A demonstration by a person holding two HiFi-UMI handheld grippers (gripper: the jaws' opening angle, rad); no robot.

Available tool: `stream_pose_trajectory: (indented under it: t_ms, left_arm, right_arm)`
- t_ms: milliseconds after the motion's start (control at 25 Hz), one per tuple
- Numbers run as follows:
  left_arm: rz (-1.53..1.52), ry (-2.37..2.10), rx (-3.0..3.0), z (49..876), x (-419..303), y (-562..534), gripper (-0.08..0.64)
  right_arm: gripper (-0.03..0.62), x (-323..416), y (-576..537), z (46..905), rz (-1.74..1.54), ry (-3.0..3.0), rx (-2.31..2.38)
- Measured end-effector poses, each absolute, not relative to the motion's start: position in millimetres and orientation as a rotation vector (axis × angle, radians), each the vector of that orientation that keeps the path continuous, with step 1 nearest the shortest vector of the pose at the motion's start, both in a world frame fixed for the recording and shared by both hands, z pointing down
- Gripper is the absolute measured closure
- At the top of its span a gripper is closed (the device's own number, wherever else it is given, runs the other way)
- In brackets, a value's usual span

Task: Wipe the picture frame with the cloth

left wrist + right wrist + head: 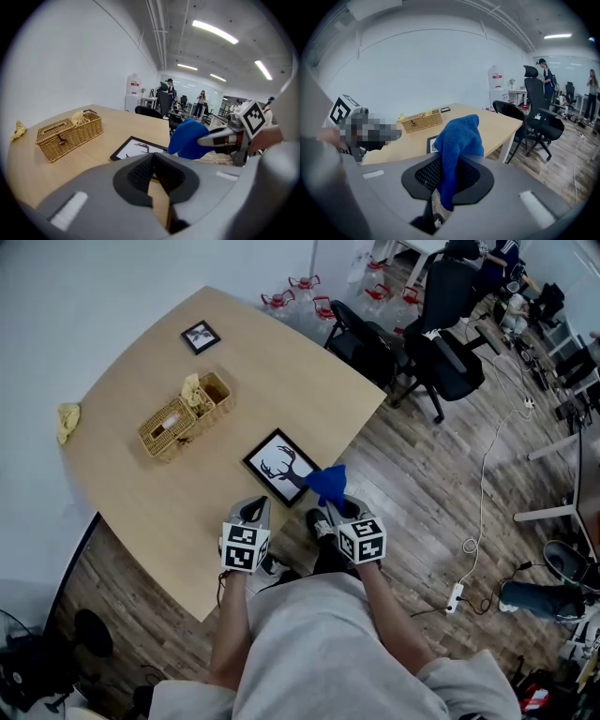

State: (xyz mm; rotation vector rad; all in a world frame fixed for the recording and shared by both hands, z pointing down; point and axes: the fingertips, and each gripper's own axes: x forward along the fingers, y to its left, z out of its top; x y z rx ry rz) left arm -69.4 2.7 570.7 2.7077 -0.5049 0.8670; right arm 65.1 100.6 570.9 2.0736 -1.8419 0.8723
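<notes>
Right claw (pixel 445 190) tight round blue cloth (pixel 461 136); picture frame (pixel 278 468) whole only overhead

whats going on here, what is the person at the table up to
A person stands at the edge of a wooden table with a gripper in each hand. The right gripper has its jaws shut on a blue cloth, held by the near corner of a black picture frame that lies flat on the table. The left gripper sits beside it, jaws together with nothing in them. The cloth looks raised off the frame, so wiping seems not yet under way.
</notes>
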Motion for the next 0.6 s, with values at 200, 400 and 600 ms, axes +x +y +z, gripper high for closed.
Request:
stream_pose_trajectory:
  t_ms: [200, 400, 600]
  left_arm:
    - [0.862, -0.504, 2.695, 571, -72, 6, 0.508]
    - [0.853, -0.492, 2.683, 576, -74, 8, 0.508]
    - [0.852, -0.483, 2.678, 578, -74, 9, 0.508]
  right_arm:
    - [0.549, 60, 102, 574, 0.877, -1.855, 2.049]
    - [0.548, 53, 96, 575, 0.847, -1.883, 2.019]
    - [0.548, 47, 91, 577, 0.844, -1.908, 1.999]
